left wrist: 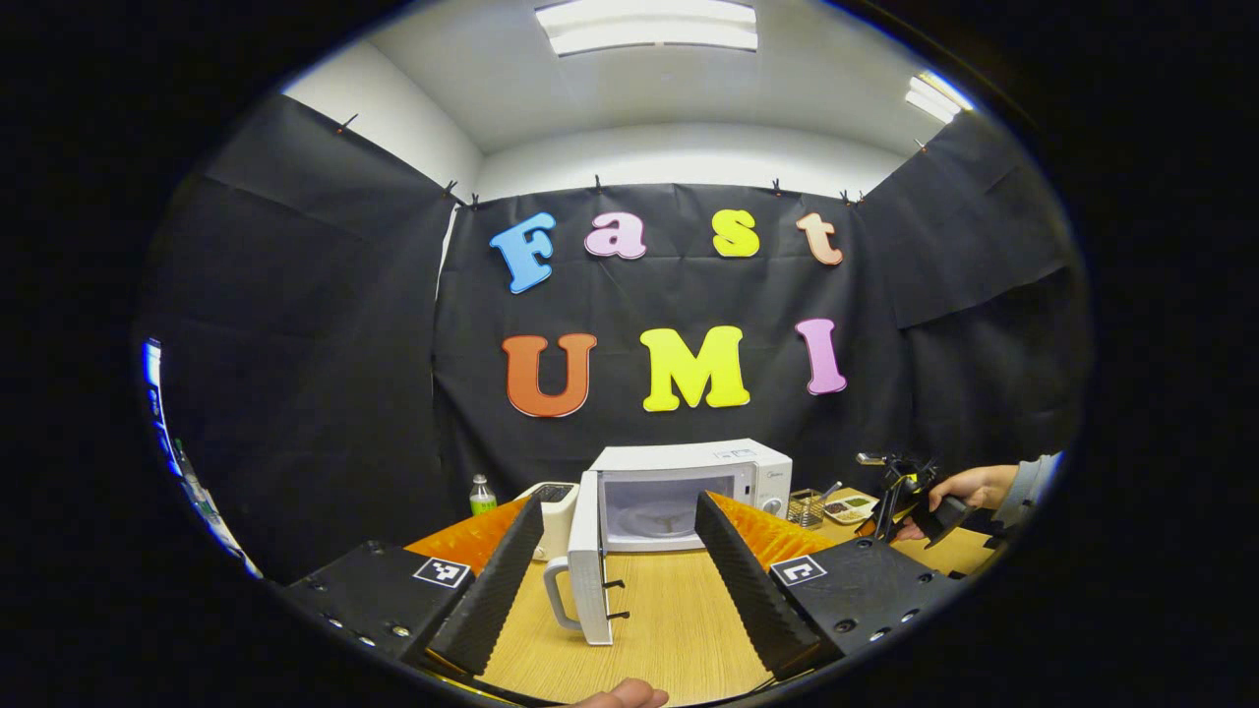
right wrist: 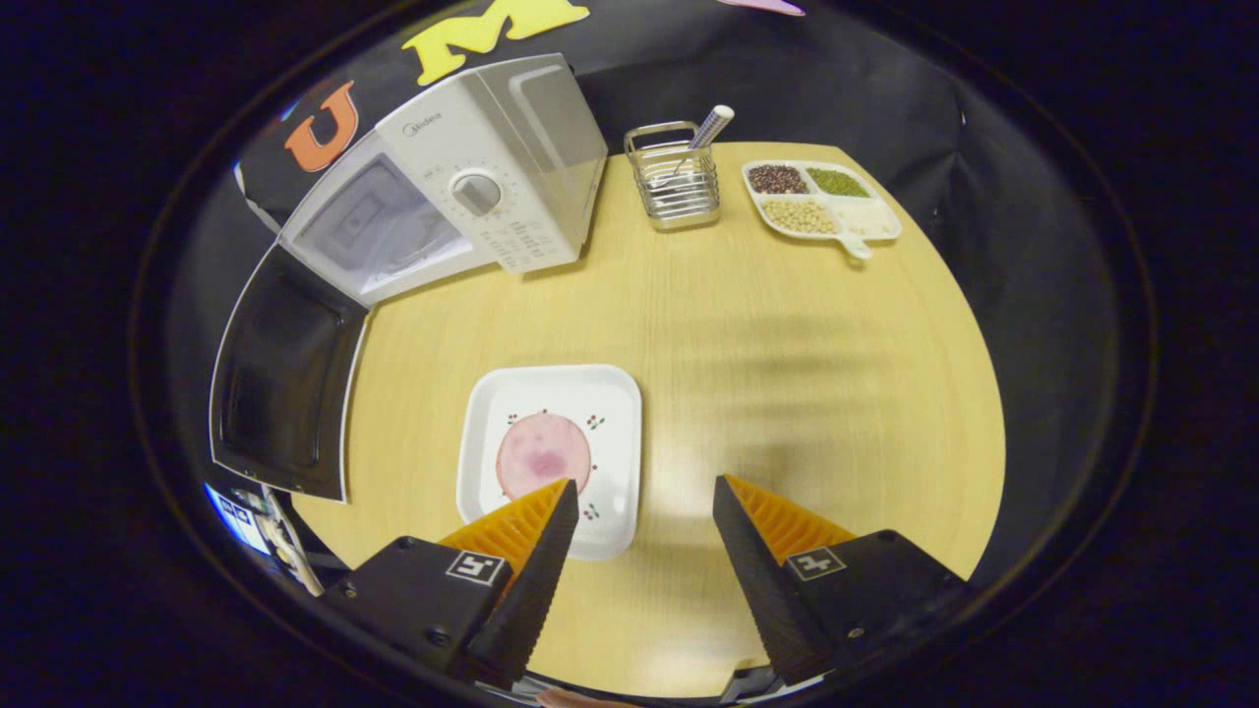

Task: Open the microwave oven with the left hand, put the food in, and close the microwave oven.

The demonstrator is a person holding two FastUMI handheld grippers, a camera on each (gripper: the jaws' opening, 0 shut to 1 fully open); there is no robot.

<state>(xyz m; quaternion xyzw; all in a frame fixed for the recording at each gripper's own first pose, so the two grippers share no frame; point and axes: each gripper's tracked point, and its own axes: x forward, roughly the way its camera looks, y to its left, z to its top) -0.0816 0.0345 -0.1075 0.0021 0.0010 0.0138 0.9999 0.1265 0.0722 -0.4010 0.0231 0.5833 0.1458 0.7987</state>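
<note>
Microwave (left wrist: 689, 492) door (left wrist: 588, 556) open on wooden table (right wrist: 787, 344); both grippers spread wide, empty.

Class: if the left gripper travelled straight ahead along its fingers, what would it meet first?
Most likely the white microwave oven's open door, standing edge-on between the open left gripper fingers with its handle toward the camera. Depth is hard to judge; the oven cavity lies behind.

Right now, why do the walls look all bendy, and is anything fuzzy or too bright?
In the left gripper view the wide lens curves the walls, and the ceiling lights glare white. In the right gripper view the table bulges round, a soft smeared shadow lies across it, and the microwave leans, while the plate looks sharp.
</note>
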